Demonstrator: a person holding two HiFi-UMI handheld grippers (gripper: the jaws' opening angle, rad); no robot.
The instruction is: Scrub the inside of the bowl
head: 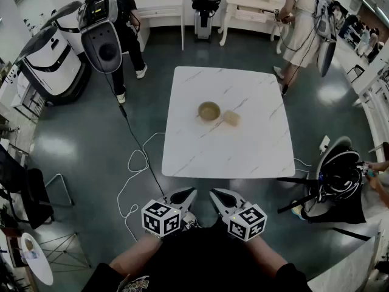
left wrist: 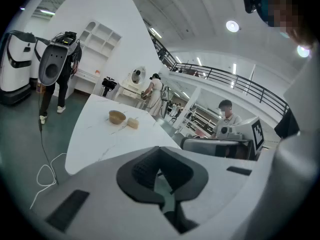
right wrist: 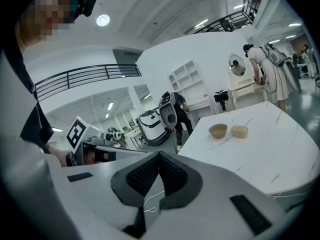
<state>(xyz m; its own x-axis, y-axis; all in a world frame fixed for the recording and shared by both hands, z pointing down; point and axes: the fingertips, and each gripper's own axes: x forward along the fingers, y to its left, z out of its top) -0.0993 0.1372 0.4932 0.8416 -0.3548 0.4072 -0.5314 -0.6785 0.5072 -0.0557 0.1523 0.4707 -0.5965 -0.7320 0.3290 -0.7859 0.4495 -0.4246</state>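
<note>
The bowl (head: 208,111) stands upright near the middle of the bench (head: 200,157), with its mouth turned up and nothing visible inside it. A pale, sponge-like block (head: 231,118) lies just beside the bowl on the right gripper's side; whether it touches the rim cannot be told.

Both grippers are held well apart from the bowl, back past the bench edge nearest the person and close to the person's body. The left gripper (head: 189,193) has its jaws pressed together with nothing between them, and the right gripper (head: 216,194) is in the same condition. In each gripper view the 2 dark pads meet along a single seam.

The bowl lies almost straight ahead of the 2 grippers, across the near half of the bench. It is about equally far from each and roughly on the line between them. Because the bowl is round, no long axis has to be matched and it can be approached from any side. The block is offset from the bowl toward the right gripper, so that gripper is judged the better placed to fetch it as the scrubber. The left gripper is then judged free to steady the bowl from the opposite side. Both sets of jaws would have to be spread before anything can be taken, and a long forward reach toward the bowl is needed.
</note>
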